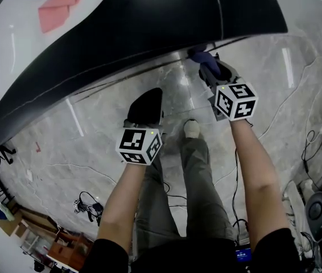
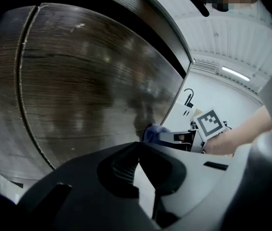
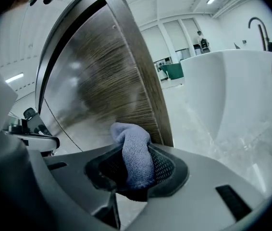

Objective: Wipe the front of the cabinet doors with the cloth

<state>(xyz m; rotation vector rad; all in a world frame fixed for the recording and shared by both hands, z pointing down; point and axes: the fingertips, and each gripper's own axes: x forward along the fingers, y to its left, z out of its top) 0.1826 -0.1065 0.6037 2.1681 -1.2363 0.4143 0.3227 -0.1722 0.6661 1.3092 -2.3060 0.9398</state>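
Observation:
The dark wood-grain cabinet door point(image 3: 102, 81) fills the left of the right gripper view. My right gripper point(image 3: 135, 163) is shut on a blue-grey cloth point(image 3: 132, 150), whose bunched tip sticks out toward the door's lower edge. In the head view this cloth point(image 1: 199, 56) meets the dark cabinet front point(image 1: 149, 33) under the counter overhang, with the right gripper point(image 1: 209, 68) behind it. My left gripper point(image 1: 145, 108) hangs lower and to the left, away from the door, jaws together and nothing in them. The left gripper view shows the door point(image 2: 88, 90), the cloth point(image 2: 154, 132) and the left gripper point(image 2: 136, 163).
A pink folded cloth point(image 1: 61, 7) lies on the white countertop point(image 1: 13, 44). A seam point(image 2: 23, 81) divides the door panels. My shoe point(image 1: 192, 128) stands on the marble floor point(image 1: 275, 90), with cables point(image 1: 90, 206) at the lower left. A white basin point(image 3: 232, 81) stands on the right.

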